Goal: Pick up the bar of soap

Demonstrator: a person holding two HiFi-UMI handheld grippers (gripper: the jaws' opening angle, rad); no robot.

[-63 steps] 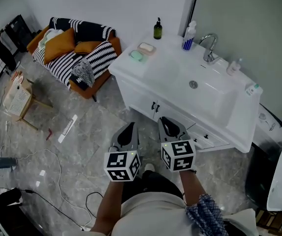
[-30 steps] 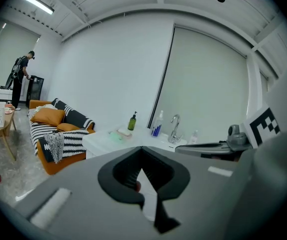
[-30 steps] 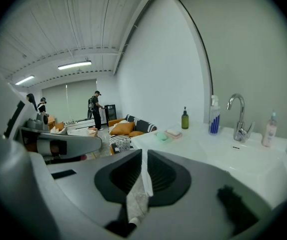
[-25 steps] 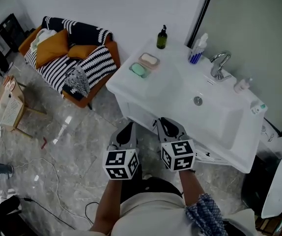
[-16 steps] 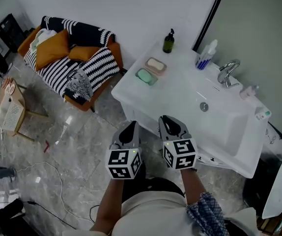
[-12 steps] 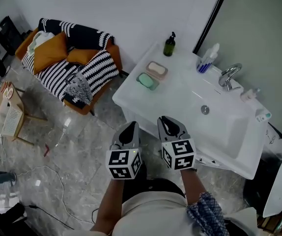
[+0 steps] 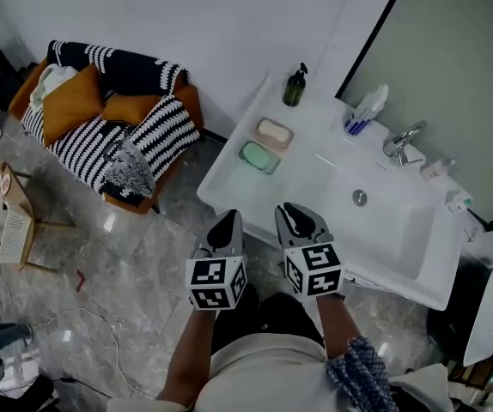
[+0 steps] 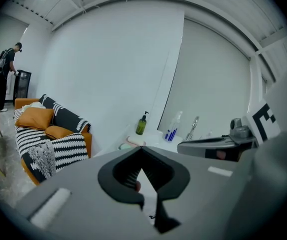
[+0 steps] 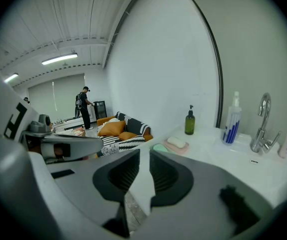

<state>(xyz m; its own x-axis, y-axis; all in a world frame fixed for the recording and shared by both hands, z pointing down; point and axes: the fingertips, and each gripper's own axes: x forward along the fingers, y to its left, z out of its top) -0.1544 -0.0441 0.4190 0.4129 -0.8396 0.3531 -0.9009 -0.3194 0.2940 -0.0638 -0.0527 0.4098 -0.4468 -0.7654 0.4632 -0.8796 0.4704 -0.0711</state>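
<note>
A white bar of soap (image 7: 273,130) lies in a pink dish (image 7: 281,141) on the left end of the white vanity top (image 7: 315,166). A green soap (image 7: 259,156) sits beside it. The right gripper view shows the white bar (image 9: 176,142) ahead, past the jaws. My left gripper (image 7: 227,221) is held short of the vanity's front edge with its tips together (image 8: 141,150). My right gripper (image 7: 294,215) is beside it, and its jaws have just been opening. A narrow gap (image 9: 144,154) now shows between them, with nothing in it.
A green pump bottle (image 7: 295,86), a blue-and-white bottle (image 7: 362,110) and a tap (image 7: 404,142) stand behind the basin (image 7: 375,221). A striped sofa with orange cushions (image 7: 100,118) is to the left of the vanity. A person (image 9: 85,109) stands far off.
Both grippers have travelled toward the left end of the vanity. The soap dishes and the counter edge now lie closer in front of them.
</note>
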